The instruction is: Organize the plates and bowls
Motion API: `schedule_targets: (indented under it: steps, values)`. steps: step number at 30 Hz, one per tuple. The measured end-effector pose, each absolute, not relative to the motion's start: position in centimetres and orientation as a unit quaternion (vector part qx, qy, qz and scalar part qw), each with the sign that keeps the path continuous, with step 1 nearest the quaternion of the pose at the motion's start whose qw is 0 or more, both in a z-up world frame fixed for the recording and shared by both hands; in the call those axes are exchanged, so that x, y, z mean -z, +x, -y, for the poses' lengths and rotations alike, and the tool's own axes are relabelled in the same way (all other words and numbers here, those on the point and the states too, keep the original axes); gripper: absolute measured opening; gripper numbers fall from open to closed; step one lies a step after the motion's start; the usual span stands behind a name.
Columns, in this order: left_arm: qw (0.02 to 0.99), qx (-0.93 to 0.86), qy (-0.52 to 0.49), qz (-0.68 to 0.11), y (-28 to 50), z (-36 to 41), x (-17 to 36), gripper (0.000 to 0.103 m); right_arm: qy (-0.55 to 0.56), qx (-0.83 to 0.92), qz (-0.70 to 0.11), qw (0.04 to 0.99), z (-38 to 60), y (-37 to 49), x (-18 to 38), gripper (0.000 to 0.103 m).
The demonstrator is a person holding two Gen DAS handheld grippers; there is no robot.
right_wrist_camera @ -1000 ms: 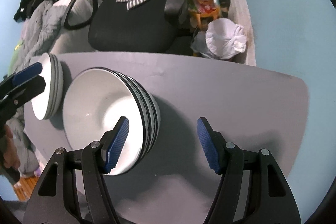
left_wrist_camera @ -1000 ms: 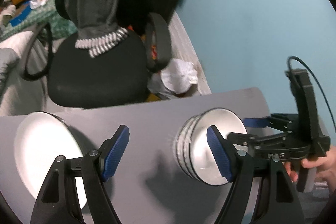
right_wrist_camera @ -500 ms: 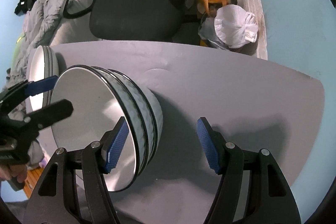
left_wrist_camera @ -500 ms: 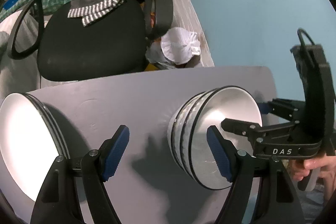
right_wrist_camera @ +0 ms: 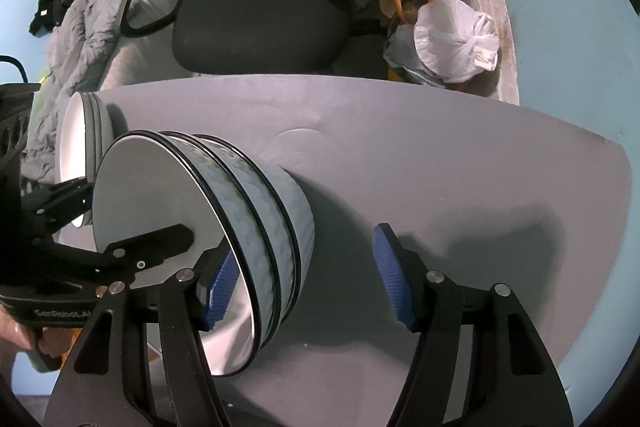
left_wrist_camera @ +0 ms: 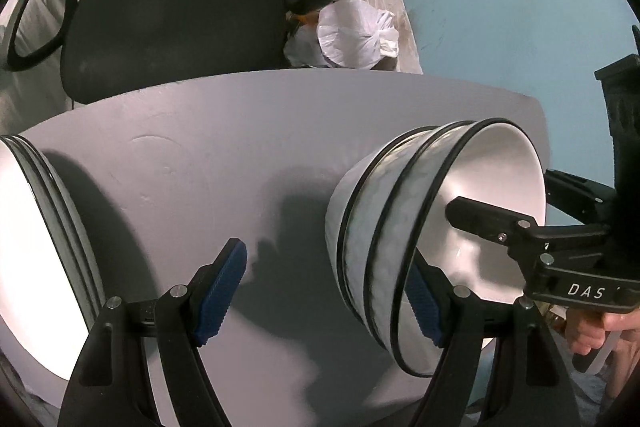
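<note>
We find the stack of three white ceramic bowls with black rims and pale blue patterned sides (left_wrist_camera: 404, 239) standing on the grey round-edged tabletop (left_wrist_camera: 240, 131), right of centre in the left wrist view and left of centre in the right wrist view (right_wrist_camera: 240, 227). A second pile, the stack of white black-rimmed plates (left_wrist_camera: 36, 251), sits at the far left edge of the left view and shows small in the upper left of the table in the right view (right_wrist_camera: 86, 135). We judge the sorting largely done: like is nested with like, two tidy piles, nothing loose on the table that we can see. What remains, as we read it, is moving or squaring up the bowl stack. The left gripper (left_wrist_camera: 326, 297) has its blue pads spread wide; its right pad lies behind the rim of the top bowl, its left pad over bare table, clamping nothing. The right gripper (right_wrist_camera: 308, 279) also stands apart, though its jaws have just been closing; its left pad sits inside the top bowl's mouth and its right pad beyond the stack's outer wall, so the bowl wall lies between them, not yet pinched as far as we can tell. Both tools approach the same stack from opposite sides. Beyond the table are a black office chair (left_wrist_camera: 172, 27) and a knotted white plastic bag (left_wrist_camera: 356, 35).
</note>
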State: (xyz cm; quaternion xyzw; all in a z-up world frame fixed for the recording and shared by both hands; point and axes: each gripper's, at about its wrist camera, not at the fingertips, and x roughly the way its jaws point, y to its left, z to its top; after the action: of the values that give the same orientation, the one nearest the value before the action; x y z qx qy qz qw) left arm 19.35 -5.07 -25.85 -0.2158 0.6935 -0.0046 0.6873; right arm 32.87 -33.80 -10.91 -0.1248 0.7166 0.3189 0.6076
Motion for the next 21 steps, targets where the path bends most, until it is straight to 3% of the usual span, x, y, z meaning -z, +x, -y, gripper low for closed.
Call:
schedule_targets:
  steps: [10,16,18,21]
  values:
    - [0.687,0.026,-0.233,-0.688,19.9,5.8,26.2,0.081,-0.079,-0.335,-0.734,0.585,34.3,33.0,11.8,0.057]
    - [0.672,0.028,-0.253,-0.695,20.2,5.6,26.9,0.084,-0.057,-0.342,-0.742,0.575,34.4,33.1,11.9,0.047]
    - [0.675,0.028,-0.249,-0.694,20.2,5.7,26.8,0.082,-0.054,-0.344,-0.742,0.573,34.3,33.0,11.7,0.042]
    - [0.677,0.031,-0.261,-0.687,19.9,5.7,26.6,0.069,-0.062,-0.346,-0.741,0.572,34.0,32.9,11.3,0.034]
